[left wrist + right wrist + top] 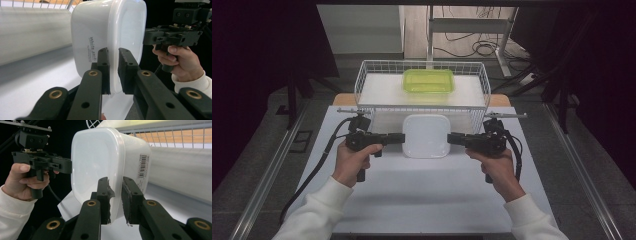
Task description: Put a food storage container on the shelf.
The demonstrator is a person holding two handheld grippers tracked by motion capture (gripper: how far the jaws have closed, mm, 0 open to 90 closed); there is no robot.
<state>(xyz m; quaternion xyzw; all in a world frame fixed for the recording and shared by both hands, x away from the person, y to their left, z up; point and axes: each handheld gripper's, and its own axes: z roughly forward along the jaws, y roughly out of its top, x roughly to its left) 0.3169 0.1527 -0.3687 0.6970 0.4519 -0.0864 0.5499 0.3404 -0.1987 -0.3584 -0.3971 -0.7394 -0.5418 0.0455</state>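
1. A white plastic container (426, 135) with a lid is held above the bench (412, 200) between both claws, in front of a wire basket (367, 85). It is squarish with well-rounded corners, smooth and faintly glossy.
2. The left claw (401, 138) is clamped on the container's left rim. In the left gripper view its two black jaws pinch the projecting lip of the container (105, 32), one jaw on the body side, the other on the flat lid side.
3. The right claw (451, 138) grips the opposite rim the same way. In the right gripper view the jaw pads look worn and ragged at their edges where they squeeze the lip of the container (100, 160).
4. The container's side wall carries small dark lettering in the left gripper view and a barcode label in the right gripper view.
5. The claws are matte black, blocky, with brass-coloured rivets at the linkage joints.
6. The basket is of thin white wire in a square grid, with a pale flat liner at its bottom.
7. Inside the basket lies a translucent lime-green box (428, 80), rectangular with rounded corners.
8. The bench top is flat, pale and matte.
9. Both hands wear white knitted sleeves (319, 212).
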